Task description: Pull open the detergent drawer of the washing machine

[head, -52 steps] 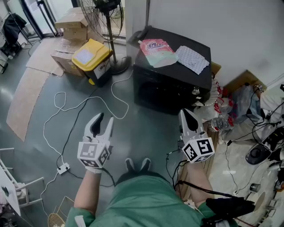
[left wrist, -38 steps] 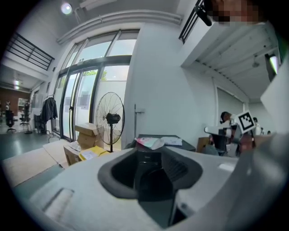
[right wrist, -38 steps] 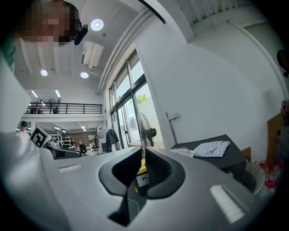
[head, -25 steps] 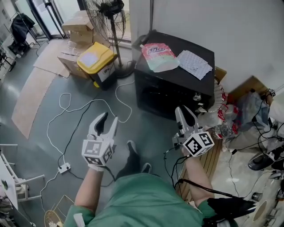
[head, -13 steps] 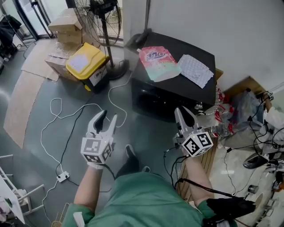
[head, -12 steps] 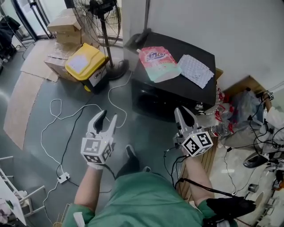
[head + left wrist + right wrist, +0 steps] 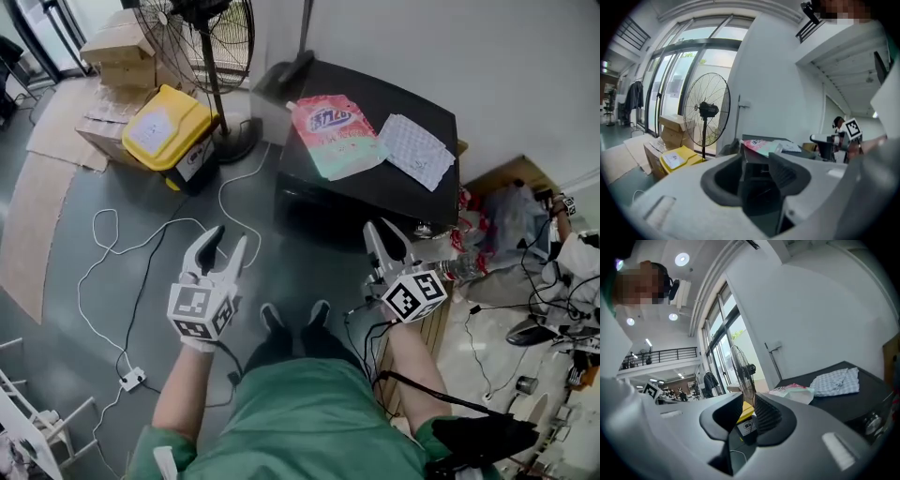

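Washing machine (image 7: 412, 192) sits just ahead of the right gripper (image 7: 378, 230), jaws barely apart, empty; left gripper (image 7: 228, 239) gapes wider, farther off.

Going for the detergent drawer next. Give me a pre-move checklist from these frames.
1. The left gripper is empty, jaws apart: ok.
2. The right gripper is empty: ok, though its jaws are only narrowly apart.
3. The detergent drawer is located: cannot tell. The front of the washing machine is dark and only a knob shows.
4. A gripper is at the machine's front: not ok. Both hang short of it.
5. The pouch and cloth are off the front: ok, both lie on top.
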Available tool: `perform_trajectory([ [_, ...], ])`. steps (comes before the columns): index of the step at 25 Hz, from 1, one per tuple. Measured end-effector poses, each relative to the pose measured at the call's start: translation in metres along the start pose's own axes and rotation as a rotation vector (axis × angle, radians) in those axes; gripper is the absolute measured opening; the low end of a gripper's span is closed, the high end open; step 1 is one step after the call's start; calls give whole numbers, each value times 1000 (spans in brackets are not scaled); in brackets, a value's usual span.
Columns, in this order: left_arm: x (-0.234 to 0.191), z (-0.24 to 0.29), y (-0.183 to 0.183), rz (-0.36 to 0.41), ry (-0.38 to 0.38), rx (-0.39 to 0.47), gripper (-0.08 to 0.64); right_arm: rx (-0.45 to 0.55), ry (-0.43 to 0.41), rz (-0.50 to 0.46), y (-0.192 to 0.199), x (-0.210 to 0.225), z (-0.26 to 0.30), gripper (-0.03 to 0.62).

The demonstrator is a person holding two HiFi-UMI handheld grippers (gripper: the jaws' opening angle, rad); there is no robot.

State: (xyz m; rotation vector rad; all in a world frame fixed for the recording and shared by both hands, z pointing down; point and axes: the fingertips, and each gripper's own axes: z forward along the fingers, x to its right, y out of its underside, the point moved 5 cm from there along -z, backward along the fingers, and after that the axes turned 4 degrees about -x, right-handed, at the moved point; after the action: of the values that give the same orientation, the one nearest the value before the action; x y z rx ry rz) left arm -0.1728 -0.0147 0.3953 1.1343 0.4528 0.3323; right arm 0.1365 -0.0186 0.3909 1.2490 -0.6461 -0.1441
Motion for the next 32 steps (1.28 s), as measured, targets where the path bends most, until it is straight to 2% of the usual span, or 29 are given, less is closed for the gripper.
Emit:
perform_trajectory([
  [9,3,24,4,16,-22,-48,179,-35,-189,286,58,37,50,70],
  [13,3,39,6,12,-66,-76,179,-70,-232,354,91,58,77,91],
  [16,7,49,12,10,-90,-100,179,-110,-264,393,118,70,94,142],
  [20,7,60,20,15,-120,-130,179,-154,-281,471,157,84,119,161],
  [24,6,61,31,7,-162,-164,181,-148,-286,577,188,100,145,182],
  [32,6,66,48,-9,-206,-213,183,-136,-276,684,211,120,185,246],
])
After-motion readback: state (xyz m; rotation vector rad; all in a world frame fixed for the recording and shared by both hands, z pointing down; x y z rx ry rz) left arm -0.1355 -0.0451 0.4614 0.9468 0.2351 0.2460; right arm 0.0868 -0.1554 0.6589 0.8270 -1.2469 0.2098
